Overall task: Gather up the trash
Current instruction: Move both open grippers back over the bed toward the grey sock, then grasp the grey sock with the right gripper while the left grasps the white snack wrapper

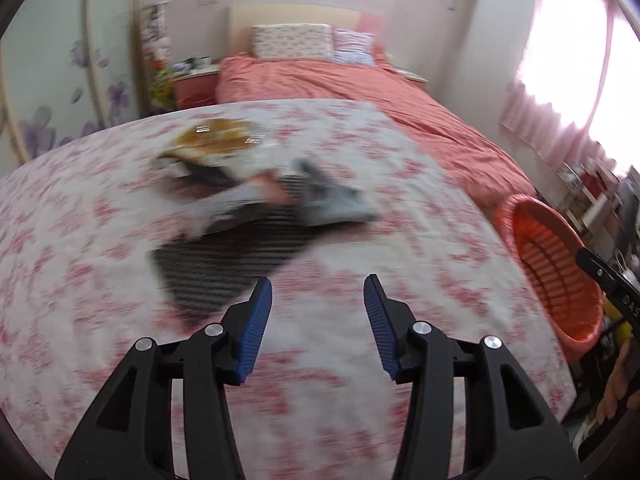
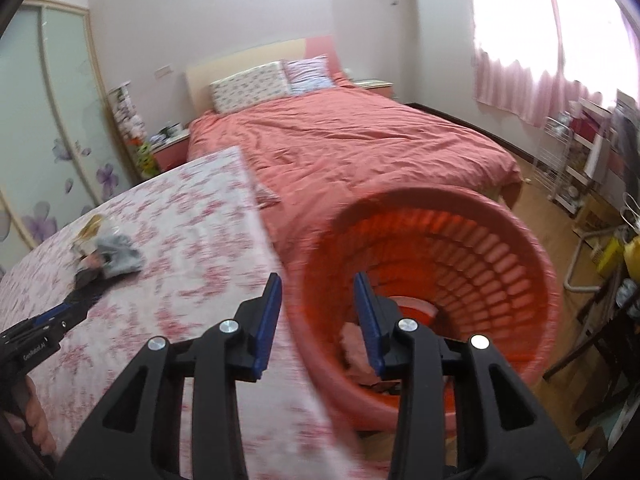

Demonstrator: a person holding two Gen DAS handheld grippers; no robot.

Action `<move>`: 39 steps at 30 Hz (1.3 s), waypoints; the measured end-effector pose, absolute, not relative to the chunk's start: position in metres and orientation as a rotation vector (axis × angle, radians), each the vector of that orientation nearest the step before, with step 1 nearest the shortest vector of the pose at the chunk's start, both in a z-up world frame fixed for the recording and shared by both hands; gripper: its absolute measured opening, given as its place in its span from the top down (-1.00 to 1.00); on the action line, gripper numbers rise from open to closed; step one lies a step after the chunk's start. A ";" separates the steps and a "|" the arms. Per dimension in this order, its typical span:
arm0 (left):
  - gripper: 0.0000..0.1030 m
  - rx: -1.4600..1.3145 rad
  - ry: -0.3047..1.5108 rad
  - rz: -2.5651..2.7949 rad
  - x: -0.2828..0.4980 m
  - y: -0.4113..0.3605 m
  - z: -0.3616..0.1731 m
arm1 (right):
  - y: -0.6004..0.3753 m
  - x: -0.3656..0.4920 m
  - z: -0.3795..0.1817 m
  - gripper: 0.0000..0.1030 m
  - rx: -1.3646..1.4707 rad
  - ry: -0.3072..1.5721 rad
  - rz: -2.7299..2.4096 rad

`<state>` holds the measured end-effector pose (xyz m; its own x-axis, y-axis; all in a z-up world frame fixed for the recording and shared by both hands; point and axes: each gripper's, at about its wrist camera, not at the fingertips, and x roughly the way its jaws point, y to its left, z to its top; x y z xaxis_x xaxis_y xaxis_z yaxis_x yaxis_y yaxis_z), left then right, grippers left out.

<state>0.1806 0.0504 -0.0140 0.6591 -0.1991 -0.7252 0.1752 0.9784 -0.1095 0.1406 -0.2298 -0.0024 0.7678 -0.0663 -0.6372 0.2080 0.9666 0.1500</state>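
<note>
A blurred pile of trash lies on the floral-covered table (image 1: 80, 248): a dark striped wrapper (image 1: 232, 264), a grey crumpled piece (image 1: 332, 196) and a brownish clear bag (image 1: 216, 136). My left gripper (image 1: 318, 284) hovers above the cloth just short of the striped wrapper, open with nothing between its fingers. An orange slatted basket (image 2: 492, 264) stands off the table's right edge, with pink scraps (image 2: 356, 344) at its bottom. Open and empty, my right gripper (image 2: 317, 280) hangs over the table edge and the basket's near rim. The left gripper (image 2: 52, 316) also shows there, near the grey piece (image 2: 118, 254).
Beyond the table is a bed (image 2: 360, 148) with a coral cover and two pillows. A flowered wardrobe door (image 2: 60, 140) fills the left. Pink curtains (image 2: 520, 80), a wire rack (image 2: 560, 160) and floor clutter (image 2: 608, 248) stand at the right. A hand (image 2: 32, 420) grips the left tool.
</note>
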 end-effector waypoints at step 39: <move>0.06 -0.203 0.806 0.001 0.186 0.212 -0.017 | -0.012 0.278 -0.029 0.61 0.061 0.818 0.094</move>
<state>0.1863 0.2118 -0.0174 0.6936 -0.0765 -0.7163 -0.0776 0.9806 -0.1799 0.2783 -0.0119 -0.0287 0.6798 0.1068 -0.7256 -0.0598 0.9941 0.0903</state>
